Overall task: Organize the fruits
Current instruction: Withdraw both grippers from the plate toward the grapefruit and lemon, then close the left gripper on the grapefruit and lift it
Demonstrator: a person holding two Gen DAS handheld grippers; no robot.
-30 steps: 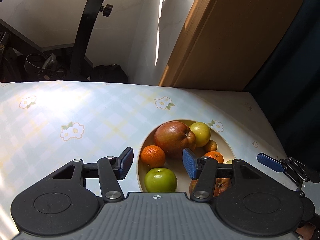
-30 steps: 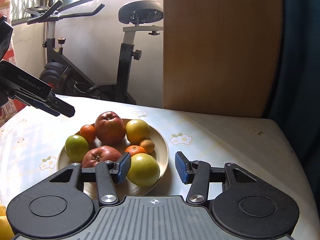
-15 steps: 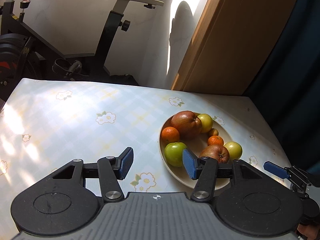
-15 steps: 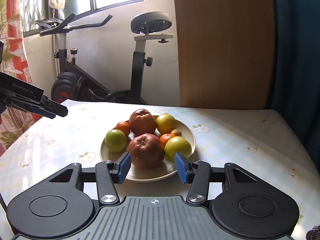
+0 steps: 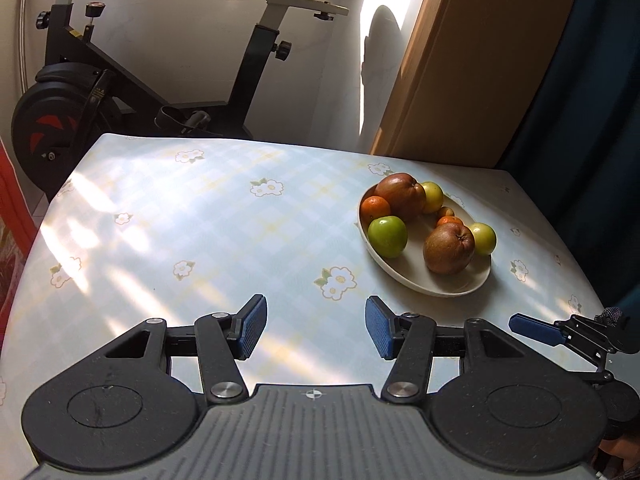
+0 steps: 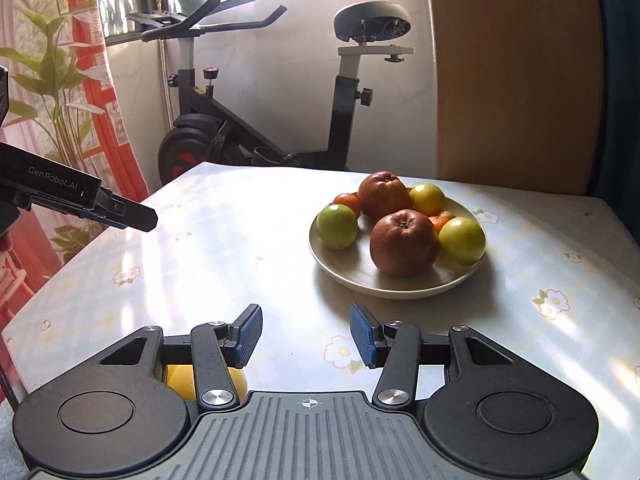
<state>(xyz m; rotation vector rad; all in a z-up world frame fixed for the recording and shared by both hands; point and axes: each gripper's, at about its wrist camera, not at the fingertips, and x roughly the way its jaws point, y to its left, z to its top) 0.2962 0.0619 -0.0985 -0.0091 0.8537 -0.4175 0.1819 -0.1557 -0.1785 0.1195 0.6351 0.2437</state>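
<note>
A cream plate (image 5: 432, 286) (image 6: 362, 280) on the flowered tablecloth holds two red-brown apples (image 5: 448, 248) (image 6: 403, 243), a green apple (image 5: 387, 236) (image 6: 337, 226), two yellow-green fruits (image 6: 462, 240) and small oranges (image 5: 374, 208). My left gripper (image 5: 315, 330) hangs open over bare cloth, well short and left of the plate, nothing between its blue pads. My right gripper (image 6: 306, 336) is also open and empty, in front of the plate. A yellow fruit (image 6: 180, 378) shows under its left finger, mostly hidden. Each gripper's tip appears at the edge of the other's view.
An exercise bike (image 5: 120, 92) (image 6: 240, 128) stands behind the table's far edge. A wooden panel (image 5: 480, 60) and a dark blue curtain (image 5: 592, 100) rise at the back right. A plant and a red-patterned curtain (image 6: 60, 100) are at the left.
Both grippers have drawn back from the plate, which now lies farther off and smaller in both views. Their openings look unchanged. The fruit on the plate has not moved.
</note>
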